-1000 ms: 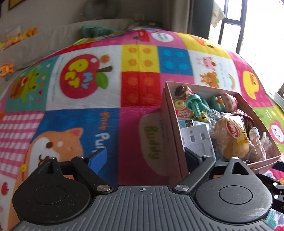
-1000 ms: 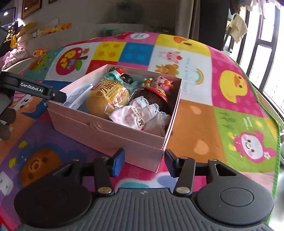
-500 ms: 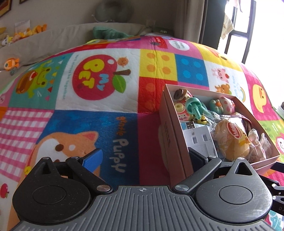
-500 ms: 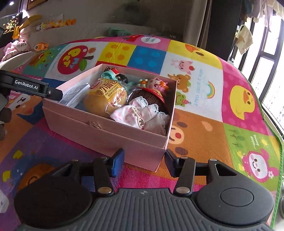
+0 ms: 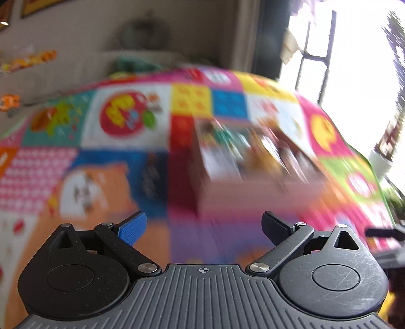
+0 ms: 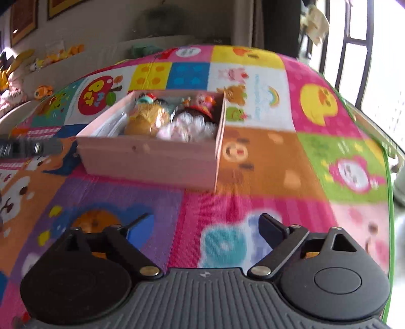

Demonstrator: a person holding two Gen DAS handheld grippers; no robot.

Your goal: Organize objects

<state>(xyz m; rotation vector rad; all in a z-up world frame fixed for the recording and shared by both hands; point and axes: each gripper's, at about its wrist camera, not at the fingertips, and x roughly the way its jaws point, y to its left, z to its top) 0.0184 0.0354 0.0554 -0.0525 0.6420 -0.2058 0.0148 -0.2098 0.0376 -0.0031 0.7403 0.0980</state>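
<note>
the pink box (image 6: pixel 152 158), filled with toys and a wrapped bun, sits on the colourful play mat (image 6: pixel 253 202) ahead of and apart from the right gripper (image 6: pixel 206 227), whose jaws are opening with nothing between them, while the left gripper (image 5: pixel 203 224) also gapes empty.

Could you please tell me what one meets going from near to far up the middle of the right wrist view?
Right gripper, its fingers opening with nothing between them → play mat → pink box → bagged bun → far wall.
</note>
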